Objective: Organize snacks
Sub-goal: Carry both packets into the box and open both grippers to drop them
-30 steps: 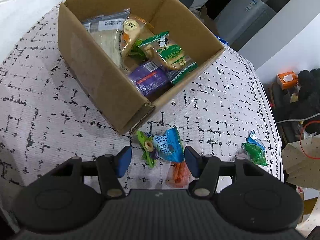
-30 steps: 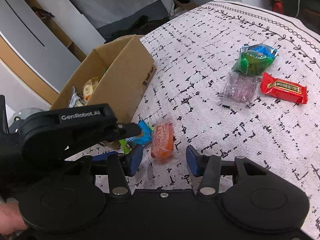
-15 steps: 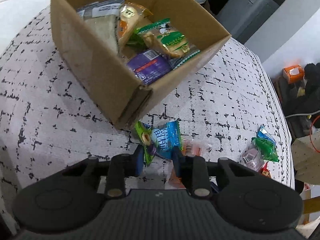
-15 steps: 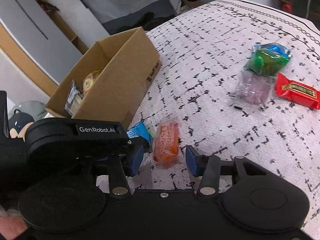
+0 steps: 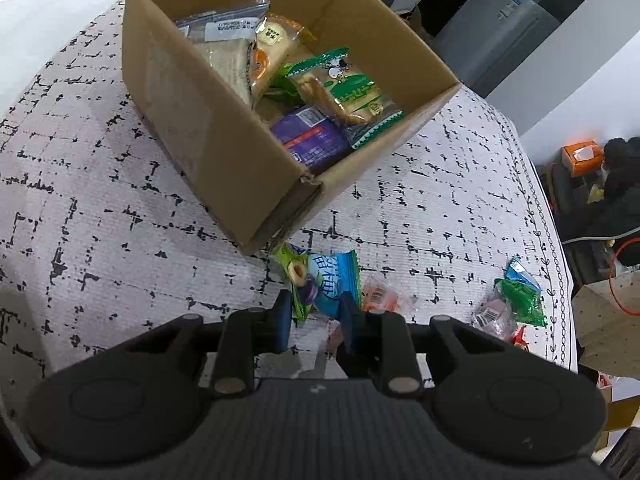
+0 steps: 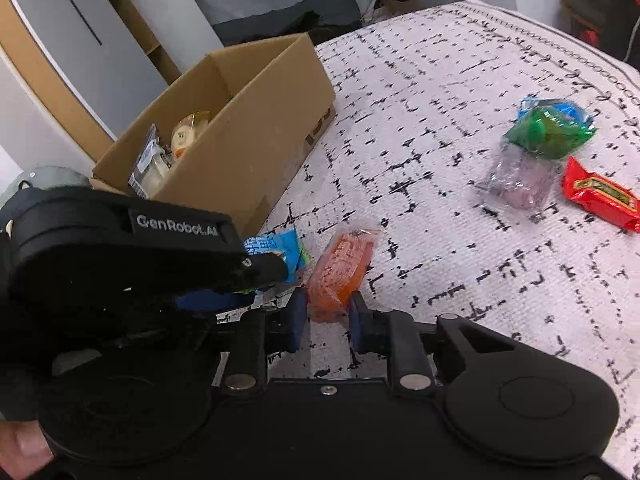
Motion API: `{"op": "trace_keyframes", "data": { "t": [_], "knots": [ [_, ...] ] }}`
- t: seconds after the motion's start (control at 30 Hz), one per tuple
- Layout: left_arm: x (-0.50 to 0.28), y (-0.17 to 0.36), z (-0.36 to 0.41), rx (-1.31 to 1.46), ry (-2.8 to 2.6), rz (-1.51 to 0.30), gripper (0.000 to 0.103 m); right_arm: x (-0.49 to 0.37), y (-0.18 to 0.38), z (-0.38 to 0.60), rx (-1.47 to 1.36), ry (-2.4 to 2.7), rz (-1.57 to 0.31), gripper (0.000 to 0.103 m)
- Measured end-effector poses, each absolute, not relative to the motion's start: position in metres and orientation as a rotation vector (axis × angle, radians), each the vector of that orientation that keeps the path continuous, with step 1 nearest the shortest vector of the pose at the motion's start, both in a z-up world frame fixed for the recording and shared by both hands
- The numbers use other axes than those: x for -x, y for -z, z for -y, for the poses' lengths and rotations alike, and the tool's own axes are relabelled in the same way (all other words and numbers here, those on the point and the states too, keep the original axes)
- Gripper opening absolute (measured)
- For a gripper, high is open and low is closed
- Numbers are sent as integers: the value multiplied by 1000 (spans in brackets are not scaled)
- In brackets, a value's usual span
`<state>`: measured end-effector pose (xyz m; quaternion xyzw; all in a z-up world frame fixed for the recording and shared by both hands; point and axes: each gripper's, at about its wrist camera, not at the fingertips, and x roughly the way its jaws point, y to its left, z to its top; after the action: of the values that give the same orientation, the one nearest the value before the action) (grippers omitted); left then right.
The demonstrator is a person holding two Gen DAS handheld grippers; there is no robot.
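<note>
A cardboard box (image 5: 224,148) (image 6: 256,120) holds several snack packets. My left gripper (image 5: 314,318) is shut on a blue and green snack packet (image 5: 324,280) (image 6: 276,246) just off the box's near corner. My right gripper (image 6: 327,320) is shut on an orange snack packet (image 6: 340,268) (image 5: 378,298) that lies right of the blue one. The left gripper's body (image 6: 120,256) fills the left of the right wrist view.
A green and blue packet (image 6: 550,128) (image 5: 520,292), a clear packet (image 6: 520,184) and a red bar (image 6: 600,196) lie on the patterned cloth (image 6: 440,120) to the right. The table edge runs behind them, with clutter beyond.
Both grippers have closed from wide open: the left on the blue and green packet, the right on the orange packet. Both have moved forward slightly.
</note>
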<state>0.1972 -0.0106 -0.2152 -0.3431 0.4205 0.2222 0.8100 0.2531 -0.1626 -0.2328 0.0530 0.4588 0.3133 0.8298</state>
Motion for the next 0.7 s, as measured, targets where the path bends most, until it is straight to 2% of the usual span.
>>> {"op": "trace_keyframes", "data": {
  "t": [0.7],
  "knots": [
    [-180,182,18,745,-367,-830,18,-245,184,207,-228,-561,-890,18]
  ]
}}
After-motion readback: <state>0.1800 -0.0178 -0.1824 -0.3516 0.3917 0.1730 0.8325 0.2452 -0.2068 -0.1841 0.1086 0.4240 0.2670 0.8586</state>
